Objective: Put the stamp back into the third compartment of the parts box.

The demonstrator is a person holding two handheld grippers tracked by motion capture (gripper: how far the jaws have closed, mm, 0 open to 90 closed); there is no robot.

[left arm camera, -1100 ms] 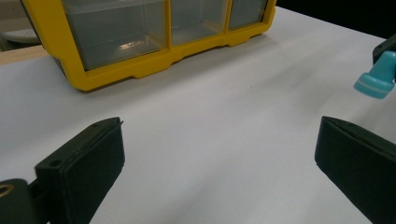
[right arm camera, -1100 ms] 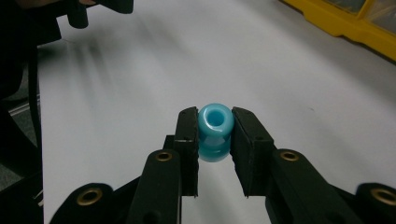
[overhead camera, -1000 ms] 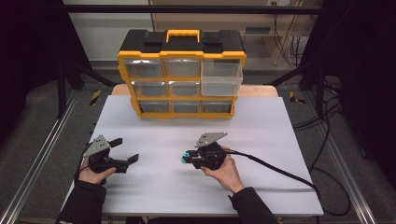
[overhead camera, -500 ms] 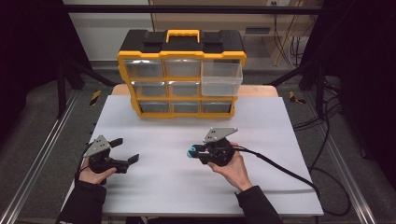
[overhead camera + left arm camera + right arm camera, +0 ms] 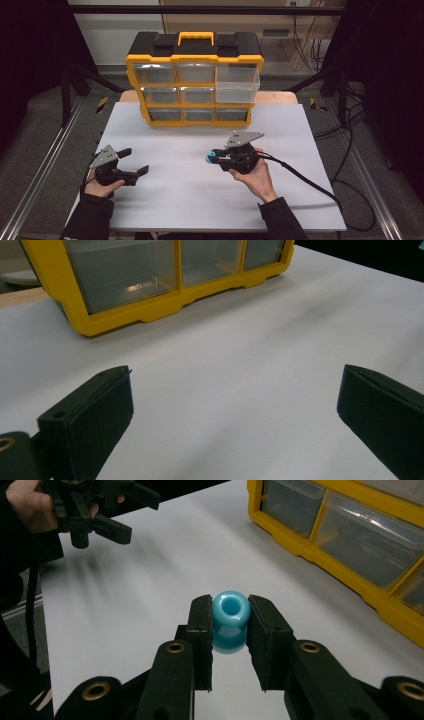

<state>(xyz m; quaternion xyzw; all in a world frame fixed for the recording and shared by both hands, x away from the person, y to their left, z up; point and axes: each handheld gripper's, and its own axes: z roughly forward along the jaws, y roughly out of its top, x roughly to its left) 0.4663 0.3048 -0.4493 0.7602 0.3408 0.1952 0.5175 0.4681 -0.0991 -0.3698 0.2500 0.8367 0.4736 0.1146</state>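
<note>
Your right gripper (image 5: 229, 630) clamped on the blue bead (image 5: 230, 615), held above mid-table (image 5: 320, 150), your left gripper (image 5: 235, 415) with jaws wide apart near the left edge, bare white surface between you and the yellow drawer organizer (image 5: 195, 80) at the far edge.

Your blue bead (image 5: 230, 617) is smooth, shiny plastic that catches the light. The pads (image 5: 201, 630) pressing it look like dull black rubber, and the arms behind them are hard black plastic with little brass-coloured rings. Your table (image 5: 310, 130) has a flat, matt white top with a wooden edge at the back. The box (image 5: 195, 75) is yellow and black plastic, and its drawers (image 5: 237, 82) are clear, glossy plastic.
</note>
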